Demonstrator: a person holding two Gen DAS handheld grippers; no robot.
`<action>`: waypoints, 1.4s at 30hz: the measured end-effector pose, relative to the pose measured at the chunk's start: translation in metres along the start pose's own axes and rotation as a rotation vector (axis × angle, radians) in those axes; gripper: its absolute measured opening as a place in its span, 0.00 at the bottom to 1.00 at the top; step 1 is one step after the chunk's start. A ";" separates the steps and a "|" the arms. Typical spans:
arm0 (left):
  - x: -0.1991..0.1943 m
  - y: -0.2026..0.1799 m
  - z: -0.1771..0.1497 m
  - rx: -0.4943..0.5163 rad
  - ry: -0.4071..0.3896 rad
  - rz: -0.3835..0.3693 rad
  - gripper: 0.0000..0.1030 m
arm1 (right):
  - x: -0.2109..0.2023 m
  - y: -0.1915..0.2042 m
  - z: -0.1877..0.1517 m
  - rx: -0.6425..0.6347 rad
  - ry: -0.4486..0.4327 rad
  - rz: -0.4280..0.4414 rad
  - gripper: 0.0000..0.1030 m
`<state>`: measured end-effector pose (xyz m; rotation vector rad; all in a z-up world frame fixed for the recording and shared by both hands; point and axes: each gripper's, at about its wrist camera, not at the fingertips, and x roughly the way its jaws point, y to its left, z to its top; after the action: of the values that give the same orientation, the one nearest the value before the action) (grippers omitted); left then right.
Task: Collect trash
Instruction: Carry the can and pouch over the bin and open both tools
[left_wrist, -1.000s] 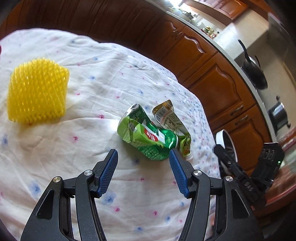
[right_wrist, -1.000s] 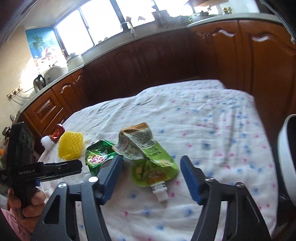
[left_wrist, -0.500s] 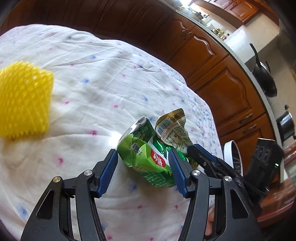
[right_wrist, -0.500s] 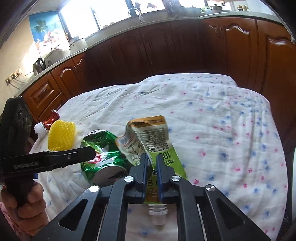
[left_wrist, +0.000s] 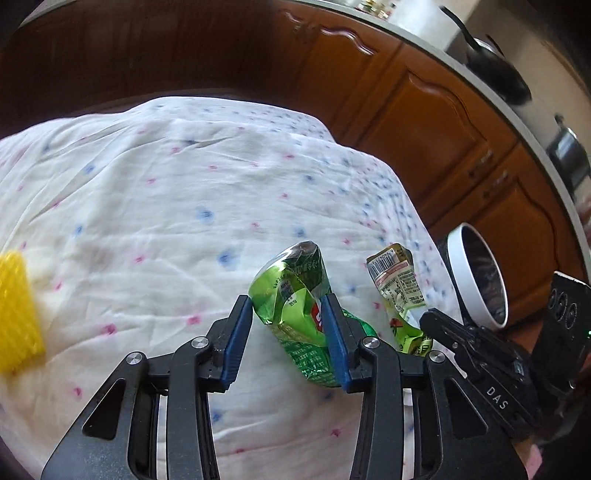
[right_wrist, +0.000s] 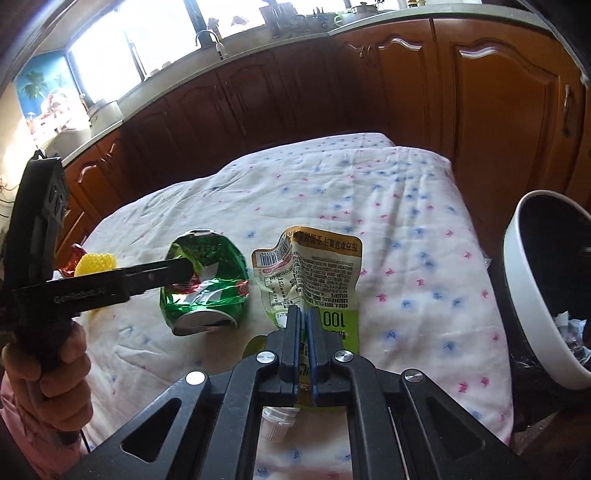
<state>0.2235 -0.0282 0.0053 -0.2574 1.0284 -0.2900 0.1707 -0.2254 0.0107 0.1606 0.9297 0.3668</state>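
A crushed green can (left_wrist: 291, 306) lies on the flowered tablecloth (left_wrist: 177, 206). My left gripper (left_wrist: 286, 300) straddles it, its jaws closing, and both blue pads touch the can's sides. In the right wrist view the can (right_wrist: 207, 284) lies left of a green and white drink pouch (right_wrist: 314, 266). One left finger (right_wrist: 173, 271) reaches across the can there. My right gripper (right_wrist: 303, 321) is shut on the pouch's lower part, above its white spout (right_wrist: 275, 424). The pouch (left_wrist: 395, 284) stands up beside the can, pinched in the right gripper (left_wrist: 430, 321).
A white-rimmed bin (right_wrist: 532, 295) holding some rubbish stands off the table's right edge, its rim (left_wrist: 456, 266) showing behind the pouch. A yellow spiky pad (left_wrist: 14, 314) and a red wrapper (right_wrist: 72, 258) lie at the table's left. Wooden cabinets run behind. A hand (right_wrist: 48, 369) holds the left gripper.
The left gripper moved up to the can and its jaws narrowed onto it. The right gripper went from wide open to shut on the pouch, which now stands more upright.
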 end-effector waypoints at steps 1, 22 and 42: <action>0.003 -0.004 0.002 0.015 0.005 0.003 0.37 | 0.001 0.000 0.002 -0.002 -0.001 0.000 0.08; -0.002 -0.031 -0.008 0.054 -0.050 -0.045 0.34 | -0.047 -0.038 -0.016 0.150 -0.159 0.033 0.02; -0.021 -0.153 -0.028 0.324 -0.064 -0.132 0.33 | -0.140 -0.104 -0.046 0.287 -0.323 -0.054 0.02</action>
<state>0.1716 -0.1658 0.0609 -0.0407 0.8873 -0.5580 0.0824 -0.3751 0.0582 0.4442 0.6611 0.1489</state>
